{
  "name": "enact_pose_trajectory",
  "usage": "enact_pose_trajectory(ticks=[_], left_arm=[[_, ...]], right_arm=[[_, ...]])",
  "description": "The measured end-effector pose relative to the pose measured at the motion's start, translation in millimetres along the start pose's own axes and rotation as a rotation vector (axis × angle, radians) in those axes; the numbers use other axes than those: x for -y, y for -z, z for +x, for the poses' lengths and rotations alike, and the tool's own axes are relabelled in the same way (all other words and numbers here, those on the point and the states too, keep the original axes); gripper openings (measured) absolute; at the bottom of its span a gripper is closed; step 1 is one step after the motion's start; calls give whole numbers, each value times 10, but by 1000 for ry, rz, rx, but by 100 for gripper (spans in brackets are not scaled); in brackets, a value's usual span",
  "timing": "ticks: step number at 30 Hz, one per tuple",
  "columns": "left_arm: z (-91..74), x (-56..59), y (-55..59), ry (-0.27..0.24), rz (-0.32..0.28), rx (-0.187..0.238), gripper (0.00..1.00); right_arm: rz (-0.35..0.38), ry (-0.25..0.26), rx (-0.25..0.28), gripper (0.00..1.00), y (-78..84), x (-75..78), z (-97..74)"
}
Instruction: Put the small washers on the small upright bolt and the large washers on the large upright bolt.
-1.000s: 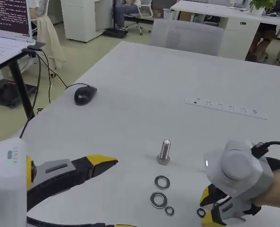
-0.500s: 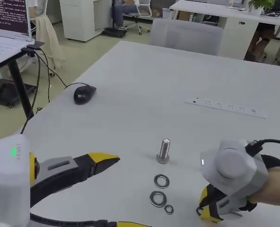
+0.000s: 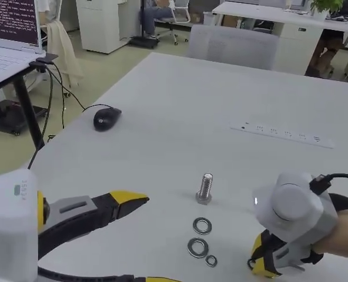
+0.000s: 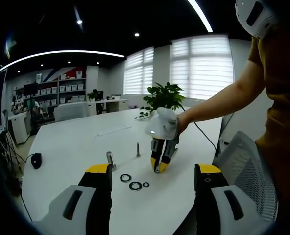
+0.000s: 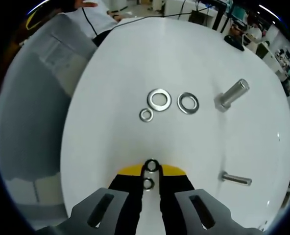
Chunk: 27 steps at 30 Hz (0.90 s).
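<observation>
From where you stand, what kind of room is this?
Probably an open-plan office: a white work table with a computer mouse and power strip, a laptop alongside, an office chair beyond.

plain white worktop. small washer, loose washers, large bolt and small bolt are silver-grey. left claw and right claw are black, yellow-tipped.
</observation>
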<state>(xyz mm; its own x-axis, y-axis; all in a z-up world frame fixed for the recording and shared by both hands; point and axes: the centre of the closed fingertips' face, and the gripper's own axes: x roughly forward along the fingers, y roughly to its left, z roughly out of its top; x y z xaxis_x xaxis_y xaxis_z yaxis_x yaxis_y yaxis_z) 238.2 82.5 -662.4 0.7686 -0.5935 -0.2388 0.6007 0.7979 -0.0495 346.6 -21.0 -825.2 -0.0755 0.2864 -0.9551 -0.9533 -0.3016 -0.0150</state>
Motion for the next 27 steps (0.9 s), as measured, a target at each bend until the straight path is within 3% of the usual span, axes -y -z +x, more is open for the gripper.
enact_pose_trajectory(ticks=[8, 15, 18, 27], left_arm=[[28, 25, -10, 14, 7, -10, 68], [61, 32, -28, 27, 7, -10, 68], [84, 39, -40, 34, 8, -10, 67], [88, 42, -20, 40, 5, -23, 67]], right_arm=[[19, 13, 0, 11, 32, 100, -208], [49, 69, 1, 11, 138, 361, -486], [68, 108, 4, 11, 193, 554, -642], [92, 157, 12, 11, 203, 816, -801]])
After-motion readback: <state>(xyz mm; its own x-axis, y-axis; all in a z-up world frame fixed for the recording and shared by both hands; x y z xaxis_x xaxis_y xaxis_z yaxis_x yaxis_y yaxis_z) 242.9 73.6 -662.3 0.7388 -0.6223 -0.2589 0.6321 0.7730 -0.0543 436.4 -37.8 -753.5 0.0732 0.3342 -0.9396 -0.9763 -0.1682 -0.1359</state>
